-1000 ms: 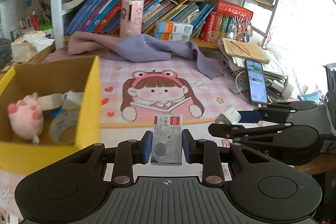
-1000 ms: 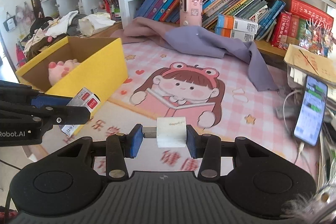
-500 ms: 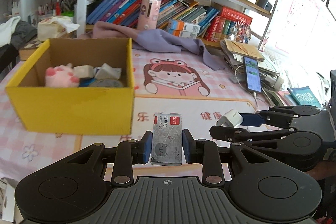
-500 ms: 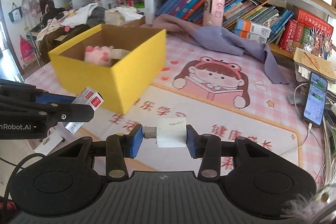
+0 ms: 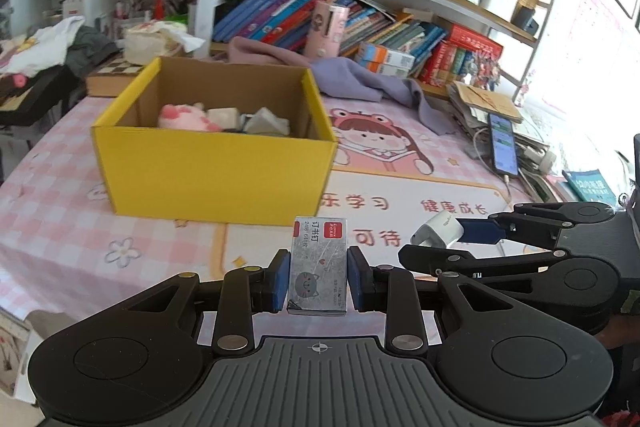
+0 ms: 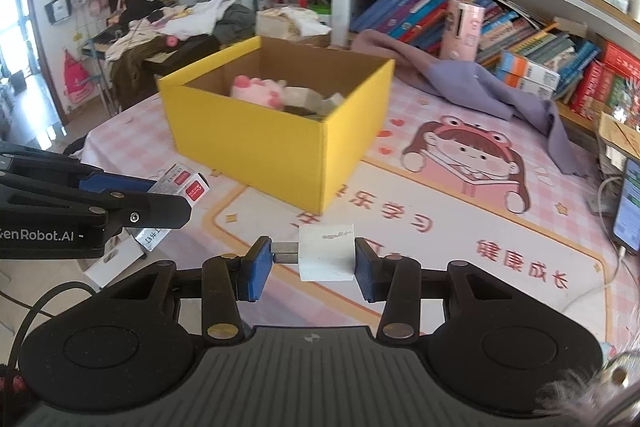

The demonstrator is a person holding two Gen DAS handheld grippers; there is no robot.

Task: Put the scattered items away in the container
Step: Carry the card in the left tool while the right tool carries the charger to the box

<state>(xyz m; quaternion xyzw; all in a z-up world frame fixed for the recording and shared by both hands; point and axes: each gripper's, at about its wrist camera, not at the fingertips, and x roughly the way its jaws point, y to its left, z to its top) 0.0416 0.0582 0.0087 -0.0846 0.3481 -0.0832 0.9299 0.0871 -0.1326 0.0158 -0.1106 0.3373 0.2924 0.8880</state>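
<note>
Left wrist view is showing the left gripper (image 5: 318,279) clamping one staple box (image 5: 319,265), with the yellow box (image 5: 216,163) sitting at eleven o'clock, already holding one pink plush (image 5: 186,117) and a few pale items I cannot count; right wrist view is showing the right gripper (image 6: 308,267) pinching one white charger (image 6: 327,251), so two items are, by my judgement, waiting to go in

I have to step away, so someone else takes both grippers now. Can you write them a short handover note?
Left gripper: shut on a small staple box.
Right gripper: shut on a white charger plug.
Both are held over the mat, in front of the yellow box.
Done: a pink plush toy and some small things lie in the box.
Left: drop both held things into it.
</note>
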